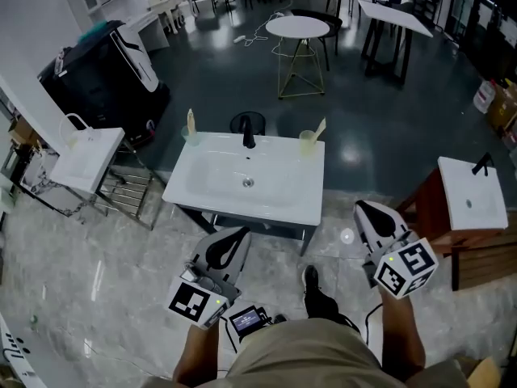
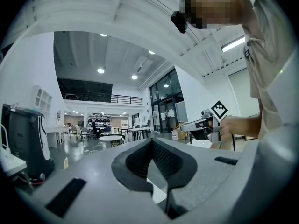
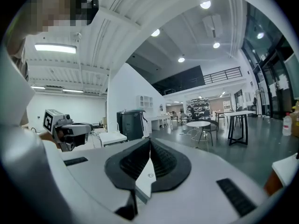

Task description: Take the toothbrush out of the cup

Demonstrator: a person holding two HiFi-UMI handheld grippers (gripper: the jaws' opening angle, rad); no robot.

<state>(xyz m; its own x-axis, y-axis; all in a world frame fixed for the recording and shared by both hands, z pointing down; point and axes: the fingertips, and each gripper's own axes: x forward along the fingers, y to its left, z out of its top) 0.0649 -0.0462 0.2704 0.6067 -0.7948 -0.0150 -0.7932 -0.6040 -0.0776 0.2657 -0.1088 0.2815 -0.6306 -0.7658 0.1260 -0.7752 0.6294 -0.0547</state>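
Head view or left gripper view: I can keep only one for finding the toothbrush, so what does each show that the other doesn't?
Only the head view plainly shows the sink, its faucet, and the left cup and right cup at its back corners, a toothbrush standing in each. Only the left gripper view shows the left gripper with its jaws shut and nothing between them, plus the ceiling lights and a balcony railing. Both show the right gripper and the round table.
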